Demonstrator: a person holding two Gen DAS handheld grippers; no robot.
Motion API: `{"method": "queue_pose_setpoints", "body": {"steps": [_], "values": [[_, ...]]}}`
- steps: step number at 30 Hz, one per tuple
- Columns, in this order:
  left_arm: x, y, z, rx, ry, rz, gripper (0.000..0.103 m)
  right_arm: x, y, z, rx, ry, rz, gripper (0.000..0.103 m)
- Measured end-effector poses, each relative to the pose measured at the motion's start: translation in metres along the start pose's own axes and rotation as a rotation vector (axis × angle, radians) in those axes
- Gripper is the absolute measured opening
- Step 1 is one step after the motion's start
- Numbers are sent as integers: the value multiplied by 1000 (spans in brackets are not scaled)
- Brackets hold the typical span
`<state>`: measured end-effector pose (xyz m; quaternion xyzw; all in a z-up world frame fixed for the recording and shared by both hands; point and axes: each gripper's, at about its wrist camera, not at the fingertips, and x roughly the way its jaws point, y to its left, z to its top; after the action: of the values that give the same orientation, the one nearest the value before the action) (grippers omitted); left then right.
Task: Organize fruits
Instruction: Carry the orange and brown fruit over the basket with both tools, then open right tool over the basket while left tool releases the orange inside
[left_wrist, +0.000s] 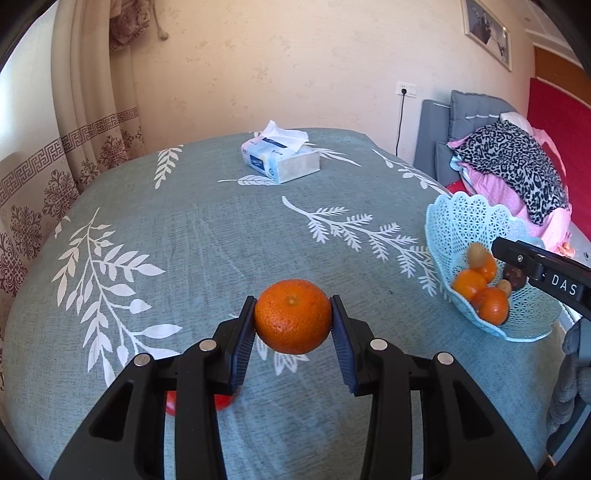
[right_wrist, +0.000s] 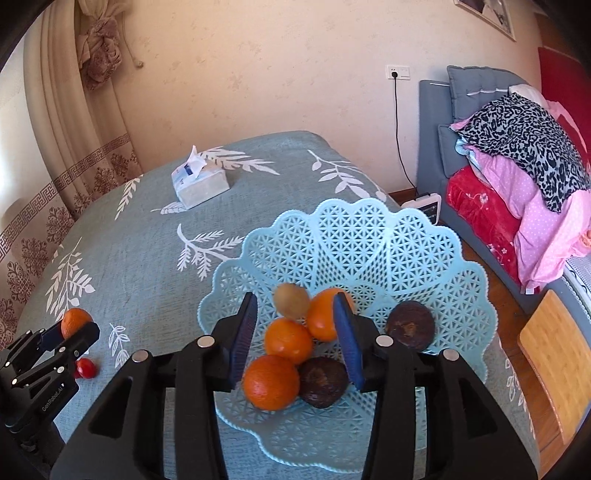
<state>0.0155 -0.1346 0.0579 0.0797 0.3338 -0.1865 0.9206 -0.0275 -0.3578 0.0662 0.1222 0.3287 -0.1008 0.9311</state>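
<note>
Left gripper (left_wrist: 292, 318) on orange (left_wrist: 292, 315) — tissue box (left_wrist: 279, 158) beyond

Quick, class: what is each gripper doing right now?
Left gripper: shut on an orange.
Right gripper: open, holding nothing, over the basket.

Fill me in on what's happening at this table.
A person with a handheld gripper in each hand is sorting fruit into a light blue lattice basket on a leaf-patterned tablecloth. The left gripper is shut on an orange, held above the cloth. The right gripper hangs open over the basket, which already holds three oranges, two dark brown fruits and a small kiwi-like fruit that looks blurred, possibly just dropped. A small red fruit lies on the cloth.
</note>
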Motion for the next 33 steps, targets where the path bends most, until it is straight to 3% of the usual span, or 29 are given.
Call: {"method": "queue_pose_setpoints", "body": {"steps": [14, 27, 28, 29, 30, 33], "values": [[7, -59, 28, 51, 9, -149, 40, -16, -26, -3, -31, -79, -106, 45], [31, -112, 47, 82, 43, -285, 40, -23, -44, -3, -4, -101, -121, 49], [32, -113, 48, 79, 48, -287, 45, -23, -44, -3, -2, -101, -121, 49], [32, -113, 49, 69, 50, -283, 62, -23, -44, -3, -1, -100, -121, 49], [32, -112, 49, 59, 45, -279, 67, -23, -44, -3, 0, -99, -122, 49], [31, -106, 50, 45, 37, -270, 68, -22, -44, -3, 4, -101, -124, 54]]}}
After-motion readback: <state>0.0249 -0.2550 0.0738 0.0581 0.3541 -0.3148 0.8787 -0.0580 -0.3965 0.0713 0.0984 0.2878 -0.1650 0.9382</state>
